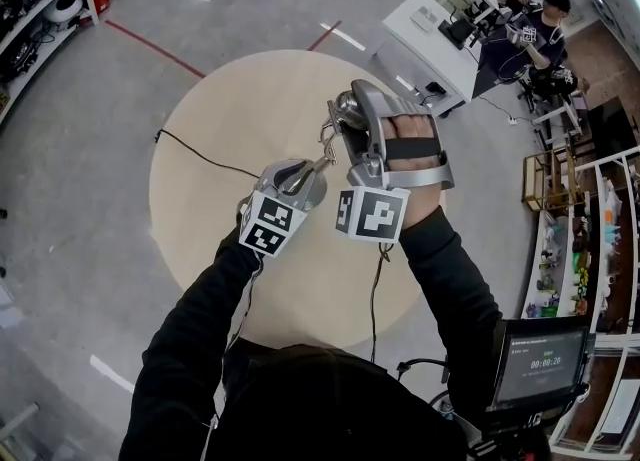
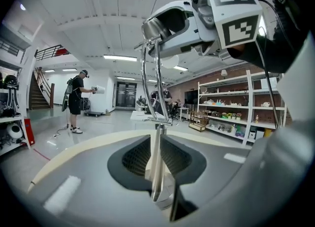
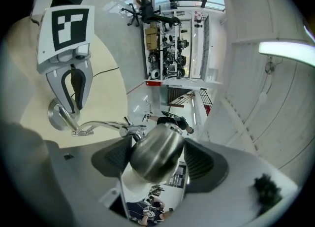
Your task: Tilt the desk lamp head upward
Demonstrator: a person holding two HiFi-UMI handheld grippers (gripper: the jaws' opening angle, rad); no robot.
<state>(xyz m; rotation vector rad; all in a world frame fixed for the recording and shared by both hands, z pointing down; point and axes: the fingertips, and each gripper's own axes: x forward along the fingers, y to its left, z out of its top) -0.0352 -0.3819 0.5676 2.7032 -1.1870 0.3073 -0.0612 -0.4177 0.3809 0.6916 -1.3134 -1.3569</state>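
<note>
1. Left gripper (image 2: pixel 156 158): I am clamping its two fingers on the upright stem (image 2: pixel 155 181) of the desk lamp (image 3: pixel 101 123), low down, just above the round base (image 3: pixel 55 113). Both pads are pressing the stem, one from each side.
2. Right gripper (image 3: pixel 157 159): I am holding the lamp head (image 3: pixel 155 145), a brushed-metal dome, between its pads. The fingers are standing only as far apart as the dome is wide and are touching it on both sides.
3. Desk lamp, chrome: it is showing over the right half of the beige round table (image 1: pixel 200 219). A thin curved arm is running from the top of the stem across to the head. Whether the base is resting on the tabletop, I cannot tell.
4. Black cable (image 1: pixel 200 154): it is lying across the table's left half, leading in toward the lamp.
5. Surroundings: a person (image 1: pixel 540 34) is sitting at a white desk beyond the table; open shelving (image 1: pixel 590 249) is lining the right side.
</note>
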